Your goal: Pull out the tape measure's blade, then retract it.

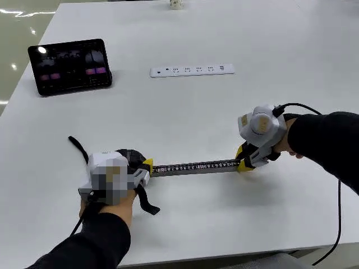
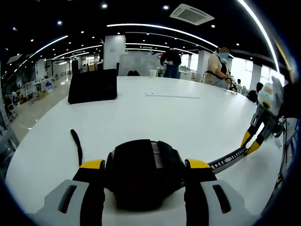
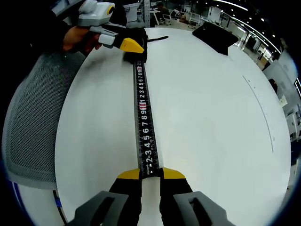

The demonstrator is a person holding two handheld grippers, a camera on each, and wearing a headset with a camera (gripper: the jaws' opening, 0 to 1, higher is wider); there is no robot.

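Note:
The black tape measure case (image 2: 143, 169) sits on the white table, and my left gripper (image 2: 146, 165) is shut on it from both sides. In the head view the case (image 1: 132, 159) lies at the lower left, its black wrist strap (image 1: 147, 202) trailing toward the front edge. The dark blade (image 1: 193, 167) runs out to the right, flat on the table. My right gripper (image 1: 244, 162) is shut on the blade's end. In the right gripper view the blade (image 3: 143, 117) stretches away from my right gripper (image 3: 150, 174) toward the case (image 3: 136, 44).
A black tablet (image 1: 70, 66) stands at the far left of the table (image 1: 224, 33). A white power strip (image 1: 192, 70) lies beyond the blade. A small white object (image 1: 177, 4) sits at the far edge. A black cable (image 1: 338, 213) hangs off the front right edge. People stand in the background.

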